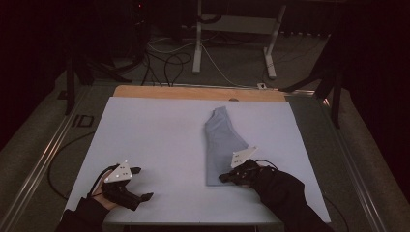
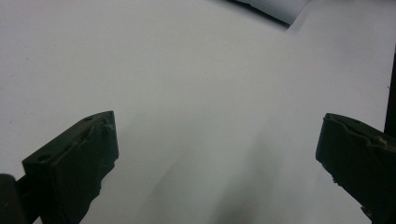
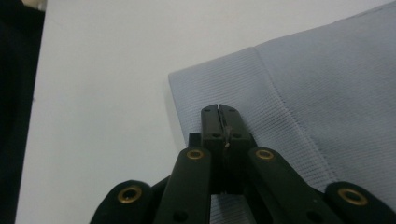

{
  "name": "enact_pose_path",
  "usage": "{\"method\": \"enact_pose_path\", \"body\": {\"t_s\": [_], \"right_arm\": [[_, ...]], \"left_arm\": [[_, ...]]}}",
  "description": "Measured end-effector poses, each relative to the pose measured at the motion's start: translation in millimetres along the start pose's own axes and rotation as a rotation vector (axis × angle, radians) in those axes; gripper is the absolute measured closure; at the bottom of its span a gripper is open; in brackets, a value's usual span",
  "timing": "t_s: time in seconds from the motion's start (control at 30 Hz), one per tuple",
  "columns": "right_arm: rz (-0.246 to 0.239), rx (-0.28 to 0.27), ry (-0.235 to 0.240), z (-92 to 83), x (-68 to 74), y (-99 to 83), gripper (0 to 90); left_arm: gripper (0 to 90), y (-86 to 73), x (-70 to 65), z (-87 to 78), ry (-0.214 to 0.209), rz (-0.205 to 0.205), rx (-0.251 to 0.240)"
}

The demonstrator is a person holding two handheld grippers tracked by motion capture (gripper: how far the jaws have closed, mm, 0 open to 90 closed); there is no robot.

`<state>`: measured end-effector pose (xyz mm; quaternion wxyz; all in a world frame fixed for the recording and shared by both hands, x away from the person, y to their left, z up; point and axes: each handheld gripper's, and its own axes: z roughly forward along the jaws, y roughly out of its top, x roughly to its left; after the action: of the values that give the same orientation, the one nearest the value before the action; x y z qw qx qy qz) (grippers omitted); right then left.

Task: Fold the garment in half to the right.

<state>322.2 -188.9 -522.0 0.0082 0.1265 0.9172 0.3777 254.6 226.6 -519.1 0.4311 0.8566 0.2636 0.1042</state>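
Note:
A grey-blue folded garment (image 1: 222,140) lies flat on the white table top (image 1: 154,130), right of the middle, narrow end pointing away. My right gripper (image 1: 222,178) rests at the garment's near left corner. In the right gripper view its jaws (image 3: 219,111) are pressed together, tips lying over the ribbed hem (image 3: 210,88) of the garment (image 3: 327,84); the cloth stays flat with no fold raised between them. My left gripper (image 1: 143,183) sits at the near left of the table, jaws spread wide (image 2: 217,126) over bare surface, with a ribbed corner of the garment (image 2: 280,7) far ahead.
A wooden strip (image 1: 198,92) runs along the table's far edge. Beyond it are white stand legs (image 1: 197,48) and loose cables (image 1: 169,63) on the dark floor. A metal rail (image 1: 43,154) borders the table's left side.

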Motion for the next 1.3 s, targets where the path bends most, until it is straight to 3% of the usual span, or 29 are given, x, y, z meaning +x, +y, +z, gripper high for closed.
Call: {"method": "enact_pose_path", "body": {"t_s": [0.13,0.43,0.47,0.53,0.57,0.6,0.67,0.7,0.73,1.3], "right_arm": [[0.006,-0.046,-0.021,-5.3,-2.0,2.7,88.6],[0.077,-0.129,-0.101,-19.8,-11.1,8.9,54.7],[0.077,-0.129,-0.101,-19.8,-11.1,8.9,54.7],[0.092,-0.145,-0.112,-23.2,-12.5,10.9,40.6],[0.092,-0.145,-0.112,-23.2,-12.5,10.9,40.6],[0.105,-0.151,-0.118,-24.9,-13.2,12.3,29.3],[0.112,-0.156,-0.12,-25.2,-13.7,13.1,24.7],[0.129,-0.169,-0.132,-27.2,-15.2,13.9,12.7],[0.124,-0.174,-0.123,-28.1,-16.3,13.7,9.4],[0.138,-0.223,-0.227,-47.5,-23.3,4.4,8.4]], "left_arm": [[0.5,-0.2,0.5,-1.3,0.002,-0.002,-0.003],[0.5,0.4,0.0,-2.2,0.003,0.003,-0.004],[0.5,0.5,0.3,-2.3,0.004,0.002,-0.006],[0.5,0.7,0.5,-2.6,0.004,-0.001,-0.009],[0.5,0.8,0.2,-2.8,0.005,0.002,-0.009],[0.5,0.8,0.4,-2.7,0.004,0.004,-0.006],[0.5,0.7,0.5,-2.6,0.003,0.0,-0.008],[0.5,0.6,0.4,-2.8,0.004,-0.002,-0.008],[0.5,0.6,0.2,-3.2,0.004,0.005,-0.007],[0.5,-0.5,-0.9,-6.1,0.006,0.004,-0.011]]}}
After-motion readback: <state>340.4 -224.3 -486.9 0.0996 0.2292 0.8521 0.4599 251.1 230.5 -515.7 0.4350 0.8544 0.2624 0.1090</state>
